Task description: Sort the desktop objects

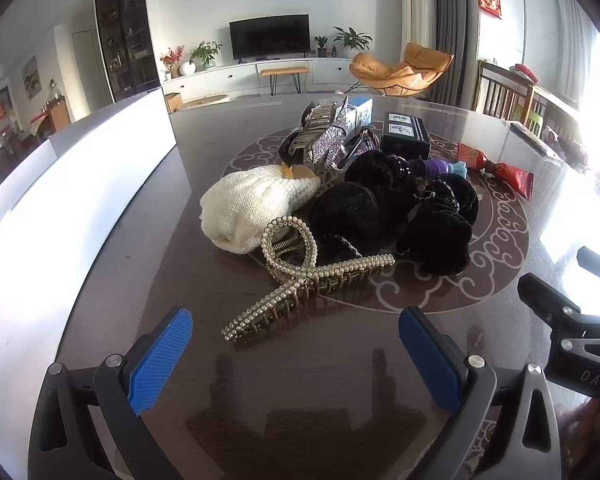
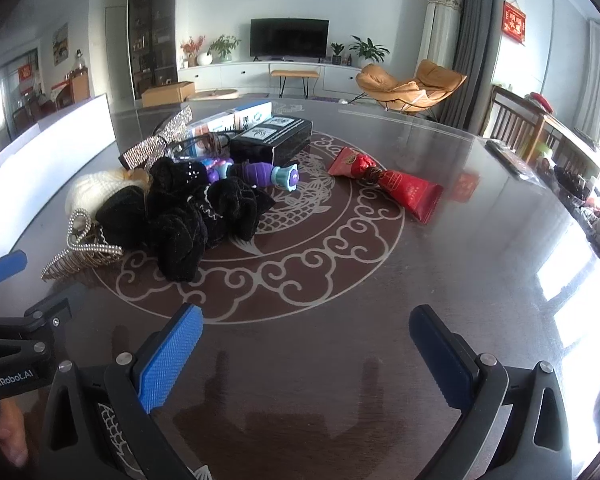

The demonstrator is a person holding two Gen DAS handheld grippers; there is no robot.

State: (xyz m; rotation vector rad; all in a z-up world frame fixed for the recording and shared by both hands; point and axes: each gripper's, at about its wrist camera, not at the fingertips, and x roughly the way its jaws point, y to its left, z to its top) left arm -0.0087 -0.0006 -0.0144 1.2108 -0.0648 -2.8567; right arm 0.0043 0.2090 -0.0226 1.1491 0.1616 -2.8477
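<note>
A pile of objects lies on the dark round table. A pearl hair claw lies nearest, just ahead of my open, empty left gripper. Behind it are a cream knitted item, black velvet scrunchies, a rhinestone clip, a black box and red tubes. My right gripper is open and empty over bare table, with the scrunchies ahead to its left, a purple and teal toy, the black box and red tubes beyond.
A white box wall runs along the table's left side and also shows in the right wrist view. Blue and white cartons lie behind the pile. Small clutter sits at the far right edge. The right gripper's body shows at right.
</note>
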